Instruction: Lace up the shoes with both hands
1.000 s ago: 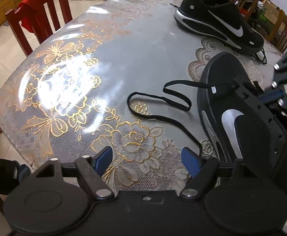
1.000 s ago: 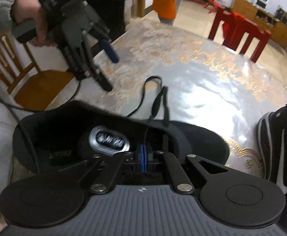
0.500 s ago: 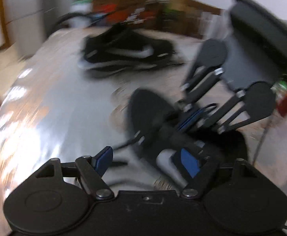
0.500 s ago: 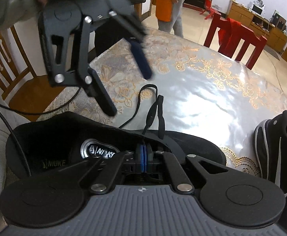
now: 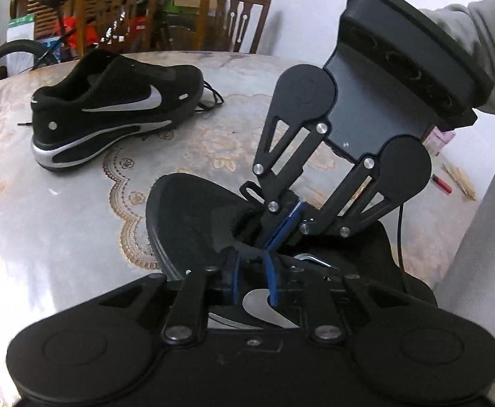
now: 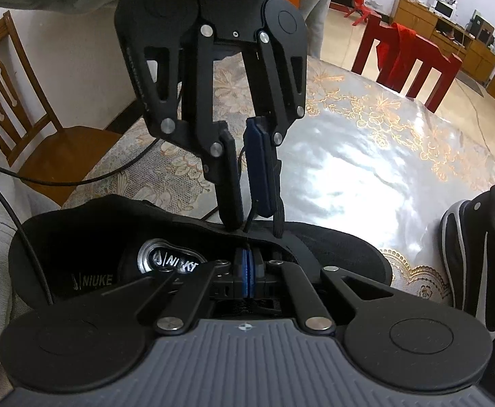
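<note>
On the near edge of the lace-patterned table [image 6: 366, 156] sits the near black shoe [image 5: 193, 224], both grippers converging over its throat.

Left wrist view: left gripper [image 5: 252, 273] jaws are closing, a narrow gap left between the blue pads; a dark strip sits in that gap but can't confirm it's lace or that the pads press on it. Silver swoosh of the shoe shows just below the fingertips. Right gripper [image 5: 281, 234] comes in from upper right, pads together, tips buried at the shoe's tongue edge. Only this view gives the second shoe [image 5: 111, 105] whole: upright, side-on, well apart at the far left, its lace ends trailing off the toe. Also only here: a red lighter [image 5: 442, 183] and wooden sticks by the right table edge, a grey sleeve [image 5: 484, 34] behind the right gripper.

Right wrist view: right gripper [image 6: 247, 268] pads fully together at the tongue; what they pinch is hidden. Left gripper [image 6: 247, 215] hangs nose-down right in front, tips just at the shoe's collar, black shoelace [image 6: 278, 217] running down beside its blue pad into the shoe. Only here: the insole logo inside the shoe opening, a red chair [image 6: 413, 57] across the table, a wooden chair [image 6: 26, 129] at left, a person standing far back.
</note>
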The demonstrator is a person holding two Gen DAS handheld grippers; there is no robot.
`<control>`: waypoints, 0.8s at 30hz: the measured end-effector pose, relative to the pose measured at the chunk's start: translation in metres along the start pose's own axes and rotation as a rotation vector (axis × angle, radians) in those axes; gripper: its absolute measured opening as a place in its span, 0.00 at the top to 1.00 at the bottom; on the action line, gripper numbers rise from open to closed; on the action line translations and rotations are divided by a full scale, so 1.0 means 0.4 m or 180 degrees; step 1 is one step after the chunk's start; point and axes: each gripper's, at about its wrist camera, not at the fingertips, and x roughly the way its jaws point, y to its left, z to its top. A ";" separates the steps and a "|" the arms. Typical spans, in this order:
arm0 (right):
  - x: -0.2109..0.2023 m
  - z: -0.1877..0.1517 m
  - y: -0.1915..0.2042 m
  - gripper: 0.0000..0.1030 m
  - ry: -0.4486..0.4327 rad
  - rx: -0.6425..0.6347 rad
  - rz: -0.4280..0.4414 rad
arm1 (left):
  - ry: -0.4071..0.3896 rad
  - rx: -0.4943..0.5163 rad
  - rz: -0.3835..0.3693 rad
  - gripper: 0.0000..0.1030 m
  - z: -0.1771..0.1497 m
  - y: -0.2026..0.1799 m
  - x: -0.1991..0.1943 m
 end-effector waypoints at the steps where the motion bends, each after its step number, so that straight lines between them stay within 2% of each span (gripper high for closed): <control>1: 0.001 0.000 -0.001 0.97 0.0009 0.0004 0.0002 | 0.0009 0.0004 -0.0042 0.89 0.000 0.005 0.003; 4: -0.003 0.002 -0.002 0.95 0.0048 0.0078 -0.0047 | 0.0025 0.0000 -0.0161 0.96 -0.002 0.016 0.008; 5: -0.007 0.003 -0.002 0.90 0.0063 0.0119 -0.0078 | 0.0023 -0.0007 -0.0164 0.98 -0.002 0.016 0.008; 9: -0.031 0.004 0.001 0.80 0.0116 0.0315 -0.0216 | 0.0008 -0.0072 -0.0135 0.98 -0.013 0.012 -0.010; 10: -0.048 0.001 0.007 0.73 0.0119 0.0405 -0.0267 | 0.0015 -0.0091 -0.0104 0.98 -0.019 0.008 -0.022; 12: -0.085 -0.008 0.033 0.16 0.0067 0.0633 -0.0490 | 0.0018 -0.0131 -0.0061 1.00 -0.033 -0.001 -0.051; 13: -0.099 -0.013 0.052 0.11 0.0035 0.0715 -0.0623 | -0.0001 -0.0156 -0.0075 1.00 -0.041 -0.011 -0.076; 15: -0.114 -0.020 0.093 0.10 0.0022 0.0844 -0.0874 | -0.0048 -0.0242 -0.0112 1.00 -0.055 -0.027 -0.128; 17: -0.095 -0.014 0.129 0.10 0.0179 0.1081 -0.1182 | -0.0084 -0.0316 -0.0098 1.00 -0.071 -0.043 -0.184; 20: -0.070 -0.005 0.159 0.11 0.0230 0.1511 -0.1485 | -0.0090 -0.0293 0.0081 0.97 -0.087 -0.047 -0.221; 22: -0.064 -0.003 0.167 0.11 0.0205 0.1840 -0.1614 | 0.0004 -0.0144 0.0244 0.76 -0.072 -0.034 -0.191; 23: -0.064 -0.002 0.165 0.11 0.0202 0.2026 -0.1650 | 0.0100 -0.0039 0.0309 0.62 -0.057 -0.028 -0.165; 24: -0.065 -0.003 0.160 0.11 0.0207 0.2179 -0.1662 | 0.0212 0.0156 0.0340 0.59 -0.037 -0.025 -0.132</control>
